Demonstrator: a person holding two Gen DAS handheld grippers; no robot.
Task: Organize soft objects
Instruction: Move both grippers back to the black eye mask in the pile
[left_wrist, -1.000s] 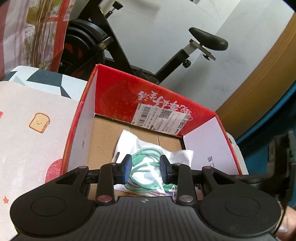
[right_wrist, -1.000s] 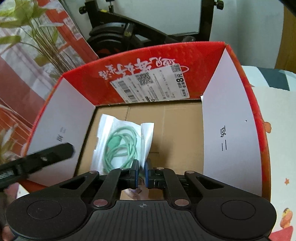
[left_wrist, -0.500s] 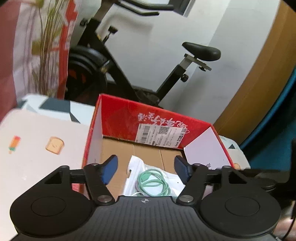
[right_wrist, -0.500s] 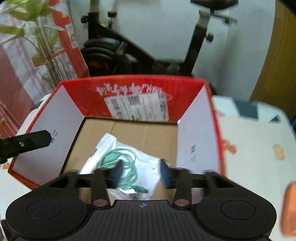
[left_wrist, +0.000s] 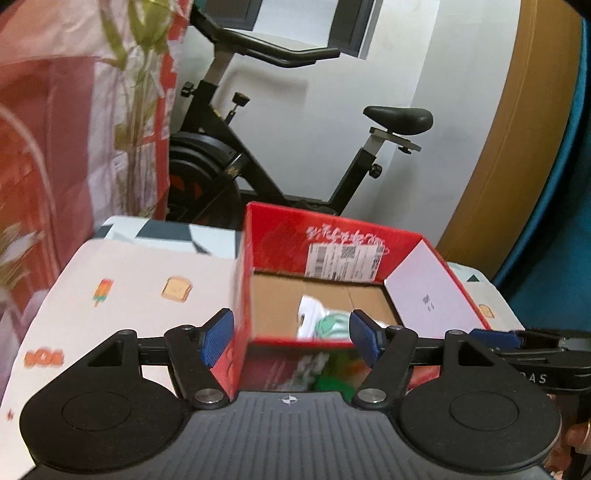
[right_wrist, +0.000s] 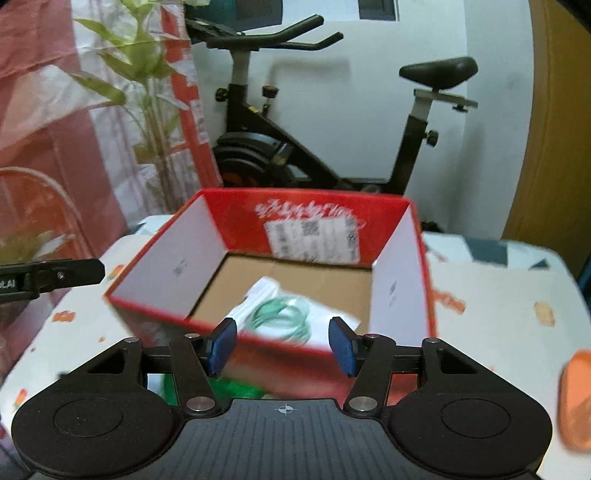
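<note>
A red cardboard box stands open on the table. Inside it lies a clear bag with a coiled green cable, partly seen in the left wrist view. My left gripper is open and empty, in front of the box's near wall. My right gripper is open and empty, also in front of the near wall. An orange soft thing shows blurred at the right edge of the right wrist view.
The table has a white cloth printed with toast and ice lollies. An exercise bike stands behind the table by the wall. A plant and a red-patterned curtain are at the left.
Both grippers let go of the cable bag, opened, and drew back and up out of the box. The bag now lies on the box floor.
</note>
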